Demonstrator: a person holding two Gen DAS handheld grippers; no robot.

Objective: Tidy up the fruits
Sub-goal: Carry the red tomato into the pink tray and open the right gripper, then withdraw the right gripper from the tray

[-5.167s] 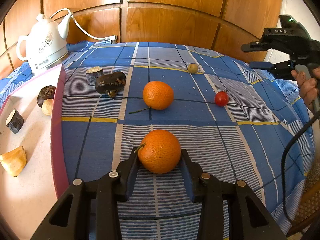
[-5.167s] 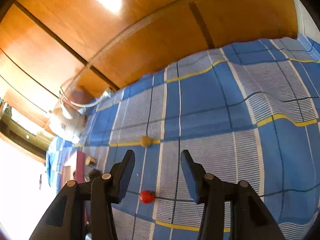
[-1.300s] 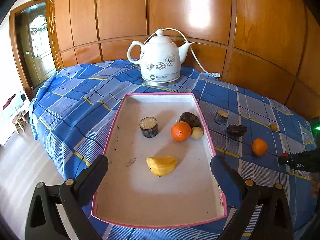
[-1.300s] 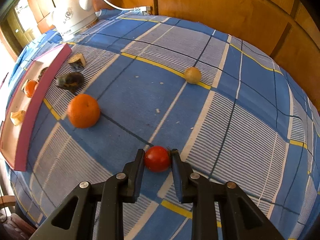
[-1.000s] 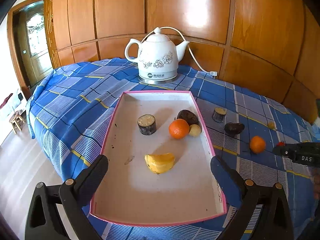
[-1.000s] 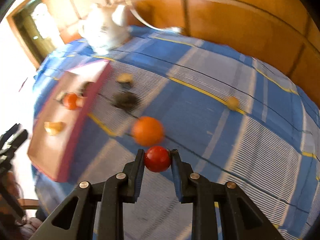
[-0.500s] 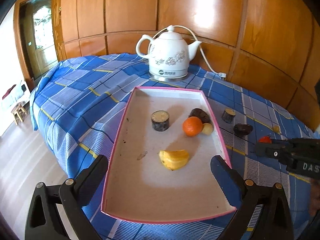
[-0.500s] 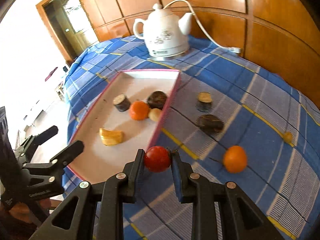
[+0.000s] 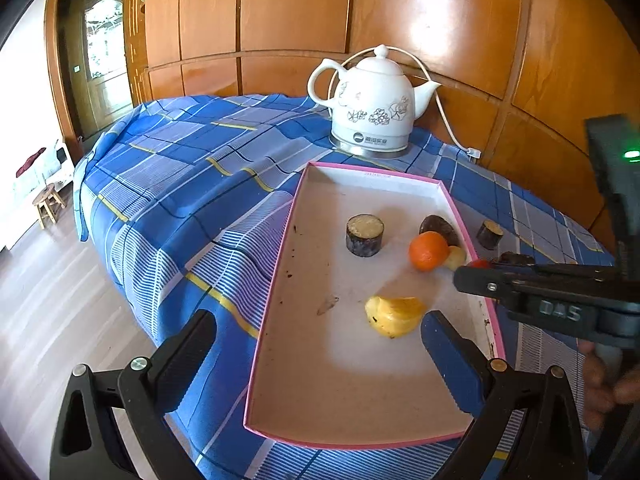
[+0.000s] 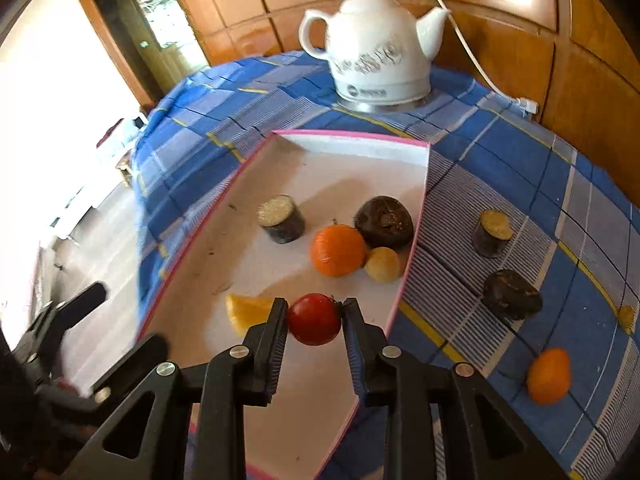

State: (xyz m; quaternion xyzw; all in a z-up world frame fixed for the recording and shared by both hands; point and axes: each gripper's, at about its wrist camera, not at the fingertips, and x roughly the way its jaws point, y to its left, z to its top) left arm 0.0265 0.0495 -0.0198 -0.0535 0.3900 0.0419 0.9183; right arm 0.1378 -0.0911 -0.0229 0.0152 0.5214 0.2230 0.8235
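Observation:
My right gripper point(image 10: 315, 316) holds a small red tomato point(image 10: 314, 319) over the near right part of the pink-rimmed white tray point(image 10: 412, 252). Its jaws are opening, with the pads still touching the tomato. Inside the tray lie an orange point(image 10: 338, 250), a yellow fruit piece point(image 10: 248, 312), a dark stub point(image 10: 280, 218), a dark round fruit point(image 10: 384, 222) and a small pale ball point(image 10: 384, 264). My left gripper point(image 9: 318, 324) stands wide open above the tray's near end, with nothing held. In the left wrist view the right gripper point(image 9: 468, 272) reaches in from the right over the tray rim point(image 9: 276, 264).
On the blue checked cloth right of the tray lie a second orange point(image 10: 548, 376), a dark lump point(image 10: 512, 294), a dark stub point(image 10: 493, 232) and a small yellowish fruit point(image 10: 626, 314). A white corded kettle point(image 9: 372, 112) stands behind the tray. The table edge drops to the floor at left.
The right gripper has carried the tomato from the cloth, across the tray's right rim, to above the tray. The left gripper has drifted slightly and stays open.

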